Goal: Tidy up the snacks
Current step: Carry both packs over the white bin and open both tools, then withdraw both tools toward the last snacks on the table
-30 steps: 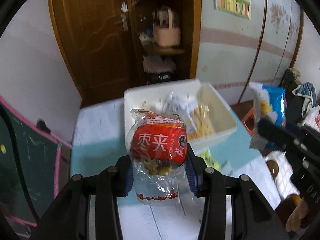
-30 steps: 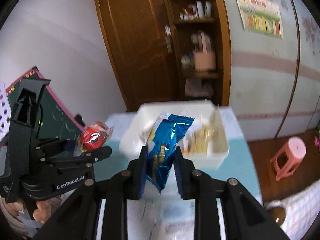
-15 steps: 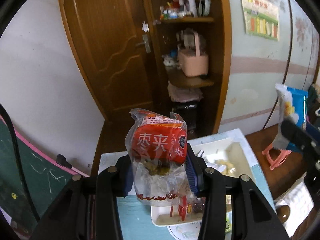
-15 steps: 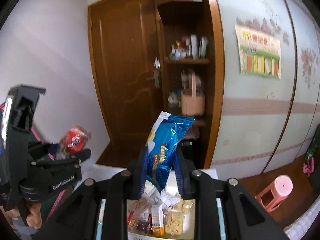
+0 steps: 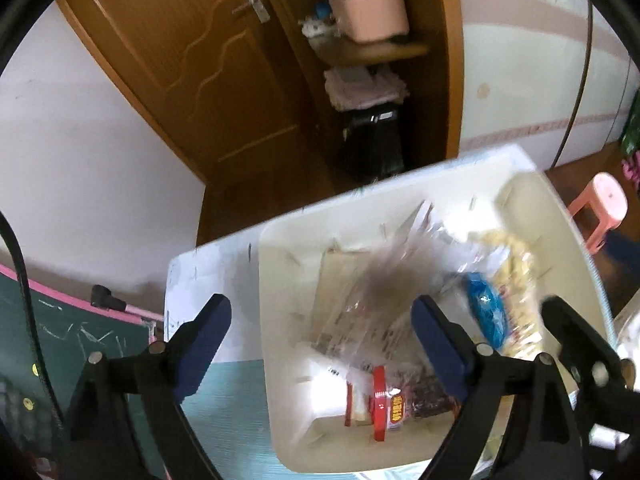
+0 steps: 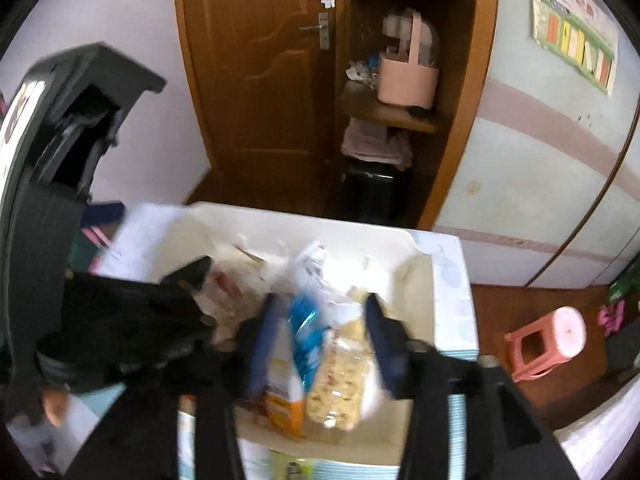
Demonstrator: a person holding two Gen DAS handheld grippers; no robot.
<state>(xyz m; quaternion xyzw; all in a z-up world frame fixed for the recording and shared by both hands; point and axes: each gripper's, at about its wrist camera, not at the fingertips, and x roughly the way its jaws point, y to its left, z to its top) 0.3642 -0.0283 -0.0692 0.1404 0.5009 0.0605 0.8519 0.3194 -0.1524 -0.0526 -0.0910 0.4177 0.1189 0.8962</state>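
Fingers of the left gripper (image 5: pixel 320 340) spread wide and empty above the white bin (image 5: pixel 280 280); right gripper (image 6: pixel 320 340) fingers also parted over it, blue packet (image 6: pixel 304 328) seemingly loose between them among blurred snacks.

bin (image 5: pixel 280 264): 1 | blue packet (image 5: pixel 486 312): 1 | pink stool (image 6: pixel 548 344): 1 | tongs: 2

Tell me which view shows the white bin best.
The left wrist view: it shows most of the bin, with its near and left walls bare and snacks inside. The right wrist view shows its far rim, but the right claw and the other gripper hide much of it.
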